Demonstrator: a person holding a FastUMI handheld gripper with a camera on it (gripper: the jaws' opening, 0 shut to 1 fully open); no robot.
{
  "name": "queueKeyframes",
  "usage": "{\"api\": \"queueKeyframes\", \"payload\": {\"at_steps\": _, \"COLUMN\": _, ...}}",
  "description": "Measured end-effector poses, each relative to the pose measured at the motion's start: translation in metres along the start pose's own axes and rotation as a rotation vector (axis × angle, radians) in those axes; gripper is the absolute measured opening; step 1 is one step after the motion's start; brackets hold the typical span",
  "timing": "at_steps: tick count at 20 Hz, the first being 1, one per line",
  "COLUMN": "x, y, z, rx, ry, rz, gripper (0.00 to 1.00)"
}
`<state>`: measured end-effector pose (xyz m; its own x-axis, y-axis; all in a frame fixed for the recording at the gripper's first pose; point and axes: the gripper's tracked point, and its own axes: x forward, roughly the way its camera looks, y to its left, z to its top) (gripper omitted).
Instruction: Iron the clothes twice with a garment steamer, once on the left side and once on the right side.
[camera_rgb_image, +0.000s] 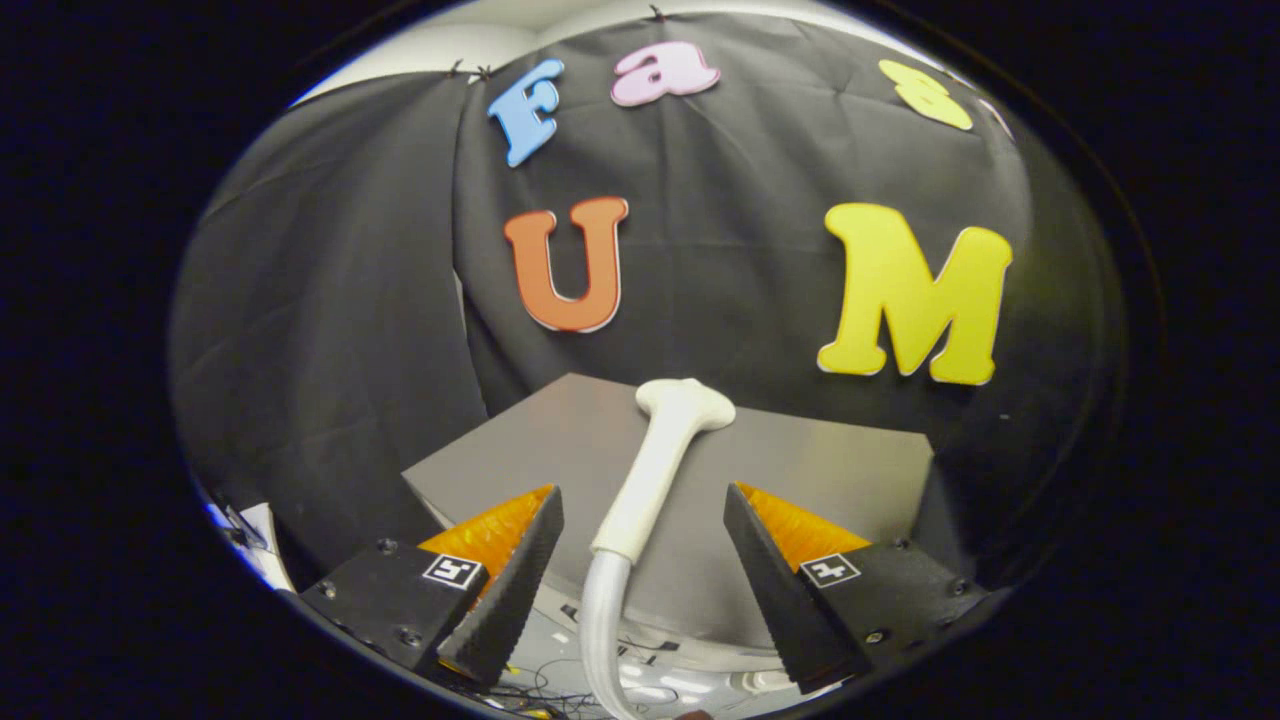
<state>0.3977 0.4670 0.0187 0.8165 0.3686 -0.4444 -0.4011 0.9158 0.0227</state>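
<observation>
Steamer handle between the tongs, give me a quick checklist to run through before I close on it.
1. Tongs open wide enough for the handle: ok, a gap shows on both sides.
2. Steamer handle lying between the fingers: ok, roughly centred, slightly nearer the left one.
3. Fingers touching the handle: not ok yet, neither presses on it.
4. Steamer head free: ok, it rests on the grey table, beyond the fingertips.
5. Hose free of the fingers: ok, it runs down between them; its lower end cannot be followed.
6. Garment ready to steam: cannot tell.
</observation>
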Motion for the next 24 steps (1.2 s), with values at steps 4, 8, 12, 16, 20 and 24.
{"api": "queueKeyframes", "payload": {"at_steps": 4, "x": 0.052, "y": -0.004, "z": 0.000, "rx": 0.022, "ry": 0.092, "rz": -0.045, "gripper": 0.98}}
{"api": "queueKeyframes", "payload": {"at_steps": 8, "x": 0.076, "y": -0.014, "z": -0.011, "rx": 0.026, "ry": 0.170, "rz": -0.104, "gripper": 0.89}}
{"api": "queueKeyframes", "payload": {"at_steps": 12, "x": 0.084, "y": -0.011, "z": -0.023, "rx": 0.056, "ry": 0.230, "rz": -0.091, "gripper": 0.76}}
{"api": "queueKeyframes", "payload": {"at_steps": 16, "x": 0.081, "y": -0.008, "z": -0.022, "rx": 0.078, "ry": 0.236, "rz": -0.109, "gripper": 0.50}}
{"api": "queueKeyframes", "payload": {"at_steps": 20, "x": 0.074, "y": 0.003, "z": -0.021, "rx": 0.124, "ry": 0.247, "rz": -0.088, "gripper": 0.39}}
{"api": "queueKeyframes", "payload": {"at_steps": 24, "x": 0.036, "y": 0.013, "z": 0.000, "rx": 0.110, "ry": 0.154, "rz": -0.033, "gripper": 0.33}}
